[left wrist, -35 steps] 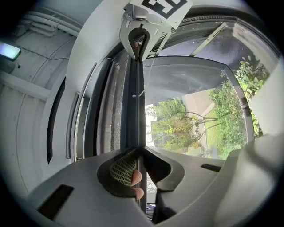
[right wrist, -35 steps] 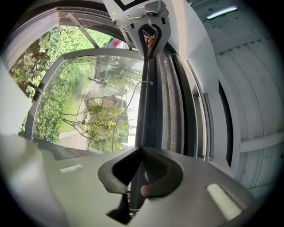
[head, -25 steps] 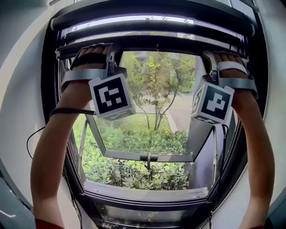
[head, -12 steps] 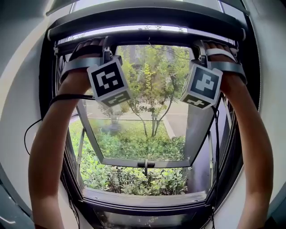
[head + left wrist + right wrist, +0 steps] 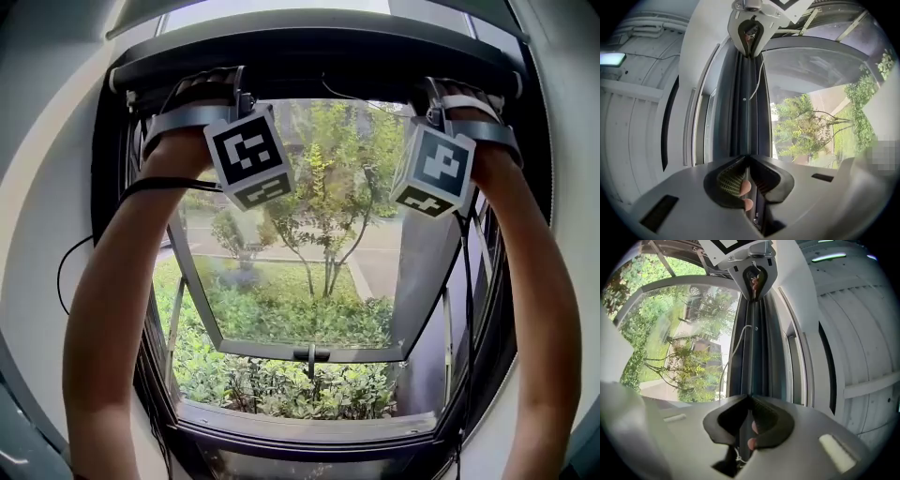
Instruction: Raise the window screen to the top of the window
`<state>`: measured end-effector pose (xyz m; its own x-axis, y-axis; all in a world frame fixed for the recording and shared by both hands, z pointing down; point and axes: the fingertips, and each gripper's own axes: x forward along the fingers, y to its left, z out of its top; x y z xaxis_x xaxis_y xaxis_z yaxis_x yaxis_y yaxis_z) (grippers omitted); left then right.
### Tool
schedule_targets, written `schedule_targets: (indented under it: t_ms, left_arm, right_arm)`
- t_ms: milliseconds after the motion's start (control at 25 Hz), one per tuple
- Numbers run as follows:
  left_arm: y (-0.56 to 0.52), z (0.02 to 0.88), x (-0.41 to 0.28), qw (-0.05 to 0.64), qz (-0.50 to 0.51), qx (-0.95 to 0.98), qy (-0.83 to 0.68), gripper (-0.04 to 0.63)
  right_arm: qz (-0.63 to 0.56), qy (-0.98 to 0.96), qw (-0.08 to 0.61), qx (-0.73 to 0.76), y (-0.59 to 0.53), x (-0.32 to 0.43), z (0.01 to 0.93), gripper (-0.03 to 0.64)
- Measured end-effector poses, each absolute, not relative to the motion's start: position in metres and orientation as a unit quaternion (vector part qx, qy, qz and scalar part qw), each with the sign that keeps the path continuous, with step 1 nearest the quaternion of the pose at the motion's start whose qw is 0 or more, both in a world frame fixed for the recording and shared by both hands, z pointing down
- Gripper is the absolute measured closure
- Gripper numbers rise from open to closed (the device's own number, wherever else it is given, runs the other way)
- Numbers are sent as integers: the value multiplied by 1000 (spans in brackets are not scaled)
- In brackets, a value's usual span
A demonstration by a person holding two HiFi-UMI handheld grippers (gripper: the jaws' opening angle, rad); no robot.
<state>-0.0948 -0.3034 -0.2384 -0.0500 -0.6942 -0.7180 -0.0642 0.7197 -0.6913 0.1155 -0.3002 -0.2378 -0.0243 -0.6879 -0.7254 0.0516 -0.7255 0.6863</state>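
The window screen's dark bottom bar (image 5: 319, 58) lies across the top of the window opening, close under the upper frame. My left gripper (image 5: 230, 89) clamps it near its left end and my right gripper (image 5: 433, 94) near its right end, both pointing up. In the left gripper view the jaws (image 5: 749, 158) pinch the bar's edge (image 5: 746, 108); they have just been closing further on it. The right gripper view shows its jaws (image 5: 749, 397) shut on the same bar (image 5: 752, 348). Each gripper view shows the other gripper at the bar's far end.
Below the bar an outward-tilted glass sash (image 5: 309, 349) stands open, with trees and grass beyond. Dark window frame sides (image 5: 112, 234) flank both arms. A thin white cord (image 5: 758, 79) hangs beside the bar. White wall surrounds the window.
Both hands and the bar have risen together. The bright strips of screen above the bar have vanished, and the bar now lies against the top of the frame.
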Motion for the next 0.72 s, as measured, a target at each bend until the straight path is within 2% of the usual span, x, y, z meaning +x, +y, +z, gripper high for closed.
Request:
schedule_targets:
  t_ms: [280, 320, 400, 480, 560, 720]
  left_arm:
    - [-301, -238, -96, 635, -215, -304, 676, 558]
    - [-300, -237, -96, 637, -209, -306, 676, 552]
    - [-298, -235, -96, 636, -196, -323, 673, 487]
    - [-295, -233, -96, 627, -184, -355, 668, 386]
    - [-291, -230, -98, 621, -181, -371, 666, 366]
    - [-289, -219, -100, 627, -186, -364, 663, 364]
  right_arm:
    - [-672, -290, 251, 633, -297, 115, -236, 571]
    - [-671, -311, 243, 628, -295, 115, -234, 537]
    - [-663, -357, 232, 615, -293, 115, -227, 391]
    - [-660, -374, 232, 610, -292, 116, -222, 376]
    - [-659, -373, 237, 609, -292, 117, -218, 348]
    - [-663, -378, 235, 602, -292, 114, -206, 347]
